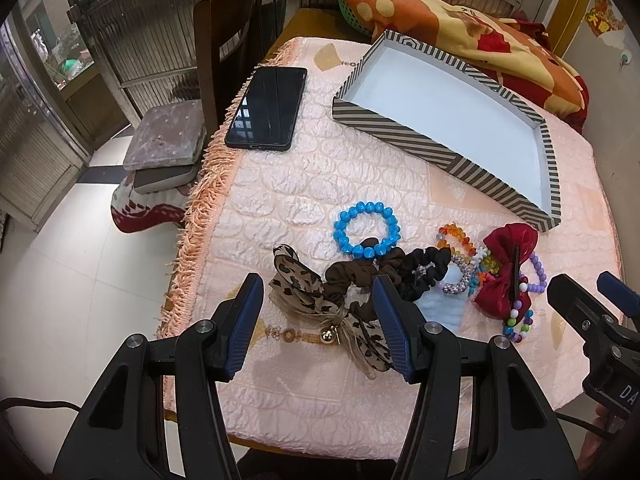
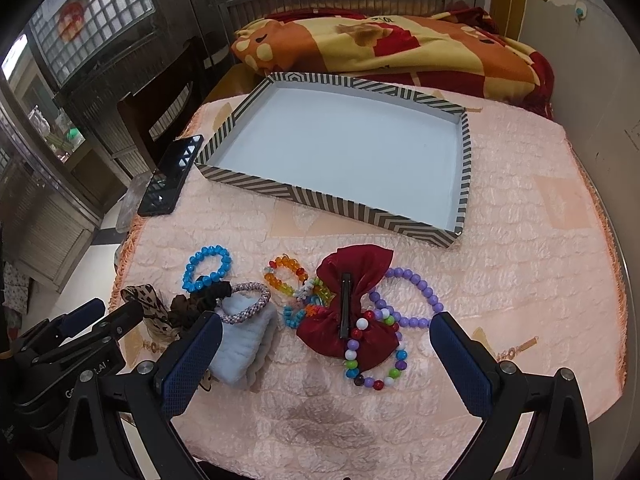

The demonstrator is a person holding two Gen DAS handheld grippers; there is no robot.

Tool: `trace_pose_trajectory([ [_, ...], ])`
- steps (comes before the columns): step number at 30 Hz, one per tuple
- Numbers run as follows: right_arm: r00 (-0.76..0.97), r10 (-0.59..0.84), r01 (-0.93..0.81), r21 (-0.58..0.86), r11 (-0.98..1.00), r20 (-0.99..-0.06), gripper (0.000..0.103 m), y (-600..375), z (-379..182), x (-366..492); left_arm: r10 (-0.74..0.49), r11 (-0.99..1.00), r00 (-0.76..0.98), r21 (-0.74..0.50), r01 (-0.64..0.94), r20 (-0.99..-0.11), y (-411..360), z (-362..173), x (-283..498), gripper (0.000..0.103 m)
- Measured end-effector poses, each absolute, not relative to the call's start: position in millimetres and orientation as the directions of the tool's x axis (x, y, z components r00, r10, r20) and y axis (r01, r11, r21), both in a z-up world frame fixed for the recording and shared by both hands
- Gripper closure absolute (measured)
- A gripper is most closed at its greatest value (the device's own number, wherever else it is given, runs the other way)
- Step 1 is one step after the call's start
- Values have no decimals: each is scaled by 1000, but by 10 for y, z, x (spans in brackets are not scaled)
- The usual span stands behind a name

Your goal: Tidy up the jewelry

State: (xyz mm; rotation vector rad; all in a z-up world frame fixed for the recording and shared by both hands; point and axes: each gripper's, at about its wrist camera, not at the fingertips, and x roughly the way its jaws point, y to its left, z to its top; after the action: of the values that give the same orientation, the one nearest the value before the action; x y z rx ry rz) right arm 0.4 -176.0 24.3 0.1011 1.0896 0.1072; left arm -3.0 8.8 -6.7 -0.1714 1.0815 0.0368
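Right wrist view: left tongs gape empty by the leopard bow; bracelets and red bow sit untouched between wide, empty right tongs; tray holds nothing—sorting not started.

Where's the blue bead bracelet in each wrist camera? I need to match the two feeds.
Left wrist view: the blue bead bracelet lies at centre, beyond the open left gripper, its near edge touching the brown scrunchie.
Right wrist view: the blue bead bracelet lies left of centre, beyond the open right gripper.
Shared landmark: the striped tray sits farther back on the table in both views.
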Motion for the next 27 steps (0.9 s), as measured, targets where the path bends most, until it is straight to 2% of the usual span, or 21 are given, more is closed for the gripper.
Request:
trace_pose_trajectory([
  [27, 469, 155, -39, 155, 987, -869, 0, -1781, 244, -21, -64, 986, 471, -129, -107, -880, 78, -54, -51, 46],
])
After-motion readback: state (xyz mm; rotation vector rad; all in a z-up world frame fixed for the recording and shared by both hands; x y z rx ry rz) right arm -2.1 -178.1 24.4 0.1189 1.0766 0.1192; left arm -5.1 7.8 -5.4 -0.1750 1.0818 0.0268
